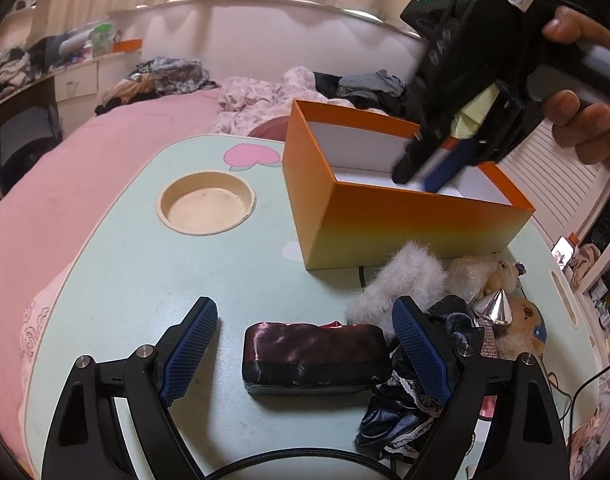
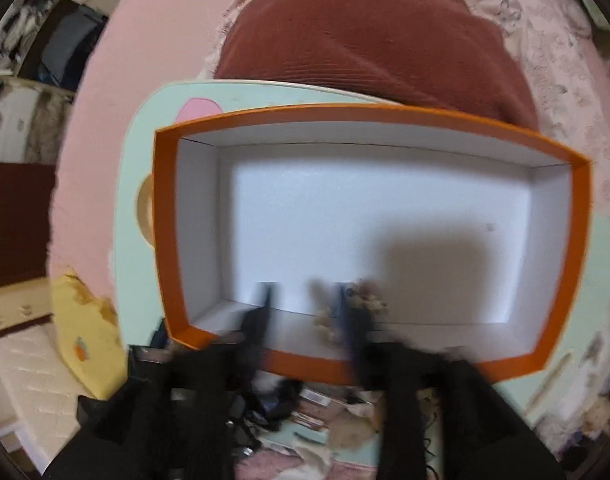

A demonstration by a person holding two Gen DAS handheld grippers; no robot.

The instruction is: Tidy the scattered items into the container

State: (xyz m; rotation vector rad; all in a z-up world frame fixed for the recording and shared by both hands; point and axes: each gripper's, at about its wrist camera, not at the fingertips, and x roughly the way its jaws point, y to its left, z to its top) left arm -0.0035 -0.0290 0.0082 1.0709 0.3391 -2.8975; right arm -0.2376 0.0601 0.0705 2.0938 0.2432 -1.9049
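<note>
An orange box (image 1: 385, 216) with a white inside stands on the mint lap table (image 1: 125, 280). My left gripper (image 1: 305, 308) is open low over the table. A dark burgundy velvet pouch (image 1: 313, 356) lies between its blue pads, which do not press on it. A hand holds my right gripper (image 1: 423, 174) pointing down into the box (image 2: 165, 240). In the right wrist view the right gripper (image 2: 305, 304) is blurred, its fingers apart with the white floor showing between them. A small pale blurred thing (image 2: 365, 300) sits by its right finger. I cannot tell what it is.
Right of the pouch lie a white fluffy piece (image 1: 401, 280), dark blue satin with lace (image 1: 405, 404), a silver cone (image 1: 495, 306) and a plush bear (image 1: 523, 320). The table has a round cup recess (image 1: 206, 203). A pink bed (image 1: 65, 200) surrounds it, with a red-brown cushion (image 2: 365, 40) behind the box.
</note>
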